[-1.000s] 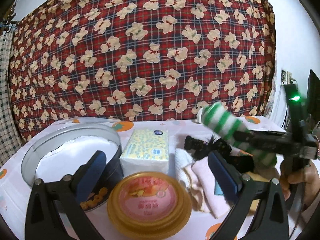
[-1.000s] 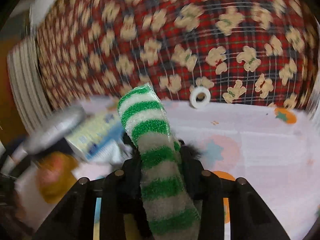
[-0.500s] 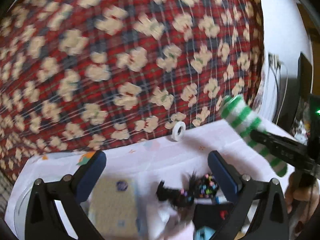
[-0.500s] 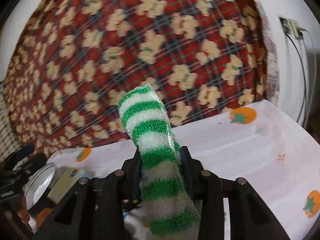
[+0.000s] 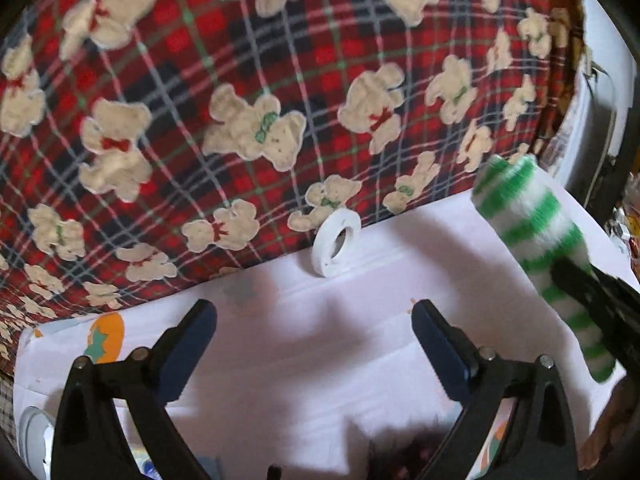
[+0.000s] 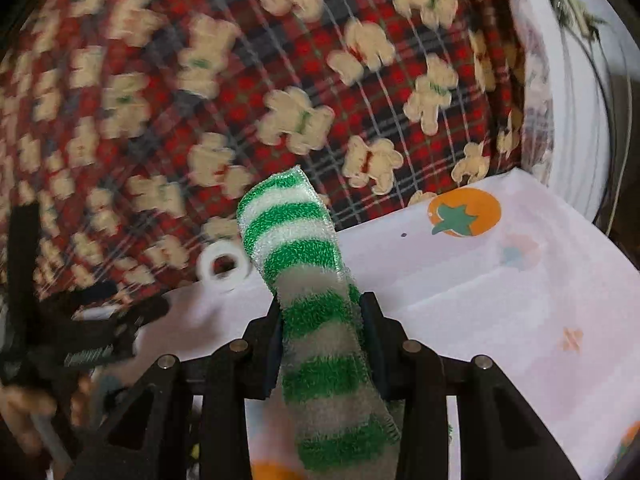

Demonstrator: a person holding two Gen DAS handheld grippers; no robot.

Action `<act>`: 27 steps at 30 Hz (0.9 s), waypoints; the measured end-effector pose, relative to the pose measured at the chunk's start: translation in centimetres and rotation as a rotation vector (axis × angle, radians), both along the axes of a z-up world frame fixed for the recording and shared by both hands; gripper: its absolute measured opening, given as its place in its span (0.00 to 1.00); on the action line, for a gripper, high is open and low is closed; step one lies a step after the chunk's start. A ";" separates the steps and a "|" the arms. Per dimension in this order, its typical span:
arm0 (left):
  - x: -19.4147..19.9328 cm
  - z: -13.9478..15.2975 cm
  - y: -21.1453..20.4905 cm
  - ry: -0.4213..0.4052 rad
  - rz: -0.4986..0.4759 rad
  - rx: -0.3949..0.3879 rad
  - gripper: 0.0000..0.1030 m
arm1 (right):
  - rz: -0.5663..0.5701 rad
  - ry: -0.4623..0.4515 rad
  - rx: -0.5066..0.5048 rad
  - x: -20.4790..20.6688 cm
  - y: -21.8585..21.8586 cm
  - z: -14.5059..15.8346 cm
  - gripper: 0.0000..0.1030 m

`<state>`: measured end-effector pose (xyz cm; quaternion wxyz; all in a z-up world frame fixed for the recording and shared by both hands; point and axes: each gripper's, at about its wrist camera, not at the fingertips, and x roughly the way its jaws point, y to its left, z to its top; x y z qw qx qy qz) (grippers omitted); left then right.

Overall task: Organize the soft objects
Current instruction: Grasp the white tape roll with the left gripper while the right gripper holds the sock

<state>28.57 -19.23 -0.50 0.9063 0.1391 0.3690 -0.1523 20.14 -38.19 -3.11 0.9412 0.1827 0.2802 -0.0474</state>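
Observation:
A fluffy green-and-white striped sock (image 6: 316, 300) stands up between the fingers of my right gripper (image 6: 322, 320), which is shut on it above the table. From the left wrist view the same sock (image 5: 532, 236) shows at the right, with the right gripper (image 5: 588, 292) clamped on its lower part. My left gripper (image 5: 314, 324) is open with nothing between its blue pads, over the white tablecloth (image 5: 320, 360). A dark fuzzy item (image 5: 404, 456) is partly visible at the bottom edge.
A white tape roll (image 5: 336, 242) leans against the red plaid bear-print blanket (image 5: 240, 100) at the back of the table; it also shows in the right wrist view as the tape roll (image 6: 222, 266). The cloth carries orange fruit prints (image 6: 464, 212). A person's hand (image 6: 24, 404) holds the left gripper.
Both grippers have swung across the table, away from the tin, tissue pack and bowl, toward the blanket and tape roll. The sock stays clamped in the right gripper.

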 end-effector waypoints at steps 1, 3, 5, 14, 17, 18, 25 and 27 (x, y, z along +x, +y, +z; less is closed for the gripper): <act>0.7 -0.2 -0.5 0.005 0.004 0.006 0.97 | -0.012 0.005 0.004 1.0 -0.5 -0.2 0.37; 1.7 -0.4 -1.0 -0.002 0.007 0.031 0.97 | -0.019 0.013 0.006 2.8 -1.2 -0.7 0.37; 2.8 -0.6 -1.7 -0.010 0.002 0.056 0.94 | -0.005 0.016 0.013 3.9 -1.4 -1.2 0.37; 7.8 -3.5 -4.6 0.070 -0.038 0.103 0.41 | -0.018 0.059 0.105 4.7 -3.1 -2.6 0.38; 8.7 -4.7 -4.5 0.170 -0.061 0.049 0.18 | -0.013 0.057 0.093 4.7 -2.8 -2.4 0.37; 8.7 -4.8 -4.3 0.181 -0.059 0.035 0.15 | -0.007 0.050 0.082 4.7 -2.6 -2.3 0.36; 5.9 -1.2 -2.6 0.089 -0.060 -0.070 0.08 | 0.006 -0.022 0.017 3.4 -1.6 -1.2 0.34; 4.3 0.6 -2.1 0.045 -0.067 -0.087 0.08 | 0.007 -0.046 0.010 2.6 -1.7 -0.9 0.33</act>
